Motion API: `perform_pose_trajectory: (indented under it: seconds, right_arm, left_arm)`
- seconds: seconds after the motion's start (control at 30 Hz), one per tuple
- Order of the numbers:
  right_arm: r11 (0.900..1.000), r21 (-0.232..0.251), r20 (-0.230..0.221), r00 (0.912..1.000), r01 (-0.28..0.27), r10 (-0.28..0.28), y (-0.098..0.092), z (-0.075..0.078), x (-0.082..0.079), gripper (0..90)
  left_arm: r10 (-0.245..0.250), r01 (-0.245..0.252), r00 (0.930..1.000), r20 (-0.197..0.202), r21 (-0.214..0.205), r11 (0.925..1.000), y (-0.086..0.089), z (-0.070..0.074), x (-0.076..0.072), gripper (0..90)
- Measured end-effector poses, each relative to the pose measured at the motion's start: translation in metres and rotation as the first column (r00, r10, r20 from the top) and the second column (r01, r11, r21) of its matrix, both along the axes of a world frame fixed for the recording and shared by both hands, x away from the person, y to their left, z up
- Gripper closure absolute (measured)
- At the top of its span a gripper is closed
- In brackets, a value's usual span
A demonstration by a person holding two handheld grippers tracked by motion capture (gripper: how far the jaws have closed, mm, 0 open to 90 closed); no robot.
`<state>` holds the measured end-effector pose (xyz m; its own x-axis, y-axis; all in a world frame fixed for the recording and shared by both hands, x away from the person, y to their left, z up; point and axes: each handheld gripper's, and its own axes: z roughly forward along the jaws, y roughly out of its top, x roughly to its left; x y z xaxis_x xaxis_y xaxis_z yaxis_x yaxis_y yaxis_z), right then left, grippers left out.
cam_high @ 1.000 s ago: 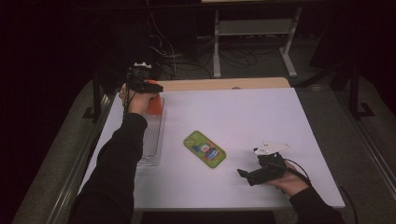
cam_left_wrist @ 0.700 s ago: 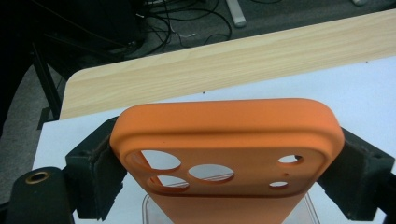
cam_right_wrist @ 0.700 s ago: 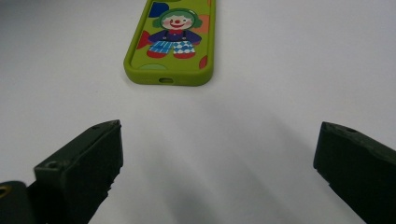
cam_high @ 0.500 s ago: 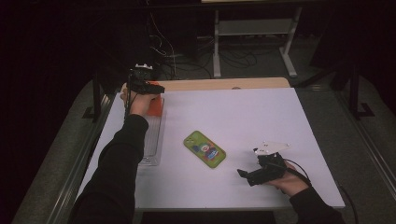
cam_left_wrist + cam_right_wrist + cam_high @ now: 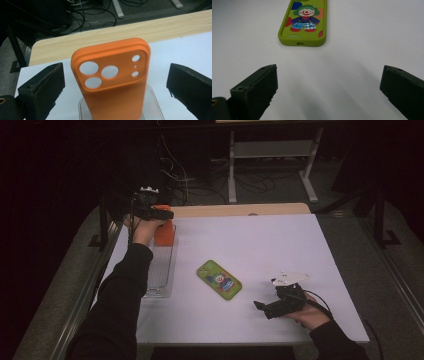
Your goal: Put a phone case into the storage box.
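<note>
Left gripper (image 5: 116, 82) jaws just opened around upright orange case (image 5: 113, 80).

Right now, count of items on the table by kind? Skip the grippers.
Phone cases: 2 (orange phone case standing upright in the tray, green clown phone case lying flat on the white tabletop)
Clear plastic trays: 1 (clear tray at the left side)
Total: 3
</note>
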<state>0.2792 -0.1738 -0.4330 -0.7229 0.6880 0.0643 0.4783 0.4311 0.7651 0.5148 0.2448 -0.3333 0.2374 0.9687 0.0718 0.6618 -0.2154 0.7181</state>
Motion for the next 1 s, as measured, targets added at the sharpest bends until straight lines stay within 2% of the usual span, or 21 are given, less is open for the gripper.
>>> perform_pose_trajectory:
  seconds: [0.1, 0.2, 0.27, 0.33, 0.43, 0.6, 0.73, 0.9, 0.93, 0.97, 1.0]
  right_arm:
    - [1.0000, -0.002, 0.001, 1.0000, 0.004, -0.004, 0.000, 0.000, 0.001, 0.5]
    - [0.9999, -0.002, -0.001, 0.9999, 0.011, -0.011, 0.000, 0.001, 0.003, 0.5]
    - [0.9998, 0.002, -0.004, 0.9998, 0.020, -0.020, 0.001, 0.001, 0.003, 0.5]
    - [0.9998, -0.005, -0.002, 0.9998, 0.017, -0.017, 0.000, 0.001, 0.003, 0.5]
    - [0.9998, 0.000, -0.004, 0.9998, 0.020, -0.020, 0.000, 0.001, 0.002, 0.5]
    - [0.9998, -0.002, 0.001, 0.9998, 0.018, -0.018, -0.002, 0.001, 0.003, 0.5]
    - [0.9997, 0.006, -0.002, 0.9998, 0.022, -0.022, -0.002, 0.001, 0.003, 0.5]
    - [0.9999, -0.005, 0.004, 0.9999, 0.015, -0.015, -0.001, 0.002, 0.003, 0.5]
    - [0.9998, -0.005, 0.006, 0.9998, 0.017, -0.017, 0.000, 0.002, 0.003, 0.5]
    - [0.9998, -0.007, 0.004, 0.9998, 0.020, -0.020, 0.001, 0.002, 0.003, 0.5]
    - [0.9997, -0.004, 0.002, 0.9997, 0.023, -0.023, 0.001, 0.002, 0.003, 0.5]
  left_arm:
    - [-0.019, 0.019, 0.9998, -0.005, -0.025, 0.9995, 0.003, 0.008, -0.009, 1.2]
    - [-0.064, 0.064, 0.9979, 0.005, -0.046, 0.9969, 0.003, 0.015, -0.021, 1.2]
    - [-0.101, 0.102, 0.9948, 0.013, -0.061, 0.9929, 0.001, 0.020, -0.029, 1.2]
    - [-0.147, 0.148, 0.9889, 0.019, -0.080, 0.9857, -0.001, 0.023, -0.038, 1.2]
    - [-0.224, 0.224, 0.9745, 0.014, -0.096, 0.9698, -0.008, 0.027, -0.051, 1.2]
    - [-0.329, 0.328, 0.9443, 0.018, -0.118, 0.9371, -0.022, 0.028, -0.075, 1.3]
    - [-0.383, 0.382, 0.9236, 0.027, -0.139, 0.9135, -0.034, 0.024, -0.092, 1.3]
    - [-0.447, 0.448, 0.8935, 0.046, -0.147, 0.8816, -0.047, 0.017, -0.111, 1.3]
    - [-0.455, 0.456, 0.8895, 0.043, -0.155, 0.8766, -0.050, 0.016, -0.115, 1.3]
    - [-0.470, 0.470, 0.8819, 0.043, -0.148, 0.8700, -0.052, 0.014, -0.117, 1.2]
    - [-0.472, 0.472, 0.8807, 0.042, -0.155, 0.8677, -0.055, 0.013, -0.120, 1.2]
